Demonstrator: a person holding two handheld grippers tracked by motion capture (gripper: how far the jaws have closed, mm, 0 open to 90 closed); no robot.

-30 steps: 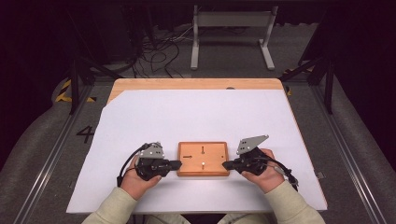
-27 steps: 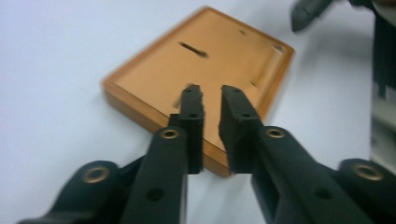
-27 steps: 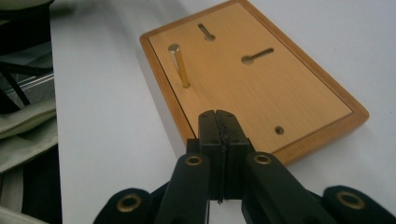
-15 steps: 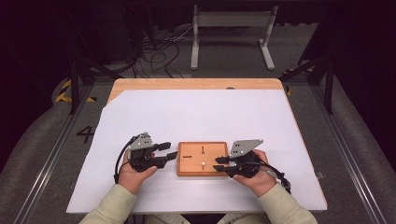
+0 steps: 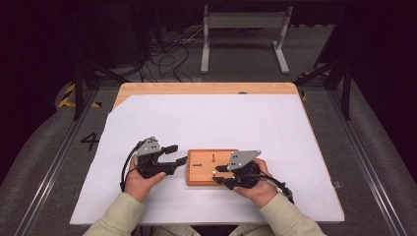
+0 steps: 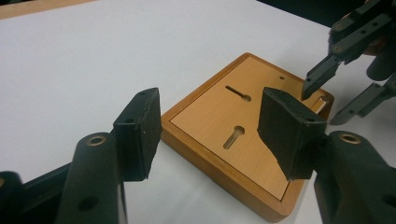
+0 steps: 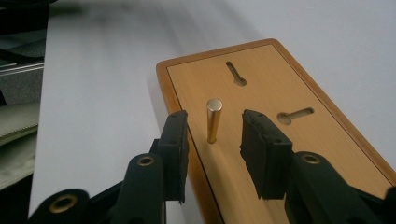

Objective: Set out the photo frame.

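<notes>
1. Already, a brass pin (image 7: pixel 214 120) stood upright in the wooden board (image 5: pixel 201 167), close to the board's 3 o'clock edge in the high view
2. That board lay on the white sheet (image 5: pixel 211 123) at about 6 o'clock of the table (image 5: pixel 206 88), between the person's two hands
3. On its face two keyhole slots (image 6: pixel 237 93) remained empty; nothing else sat in the board, so far as the frames showed
4. Its jaws having just been opening, the right gripper (image 7: pixel 212 140) had one pad on either side of the pin with a clear gap on each, so it gripped nothing
5. Likewise the left gripper (image 6: pixel 208 128) had just been opening its jaws; they stood apart and empty at the board's 9 o'clock edge, its corner between them but untouched
6. Judging from this, seating the pin looked done and both hands appeared to have let go
7. What was left could not be told for sure; no further pin lay on the sheet, so the work seemed near its end, or else the pin was about to be taken out again
</notes>
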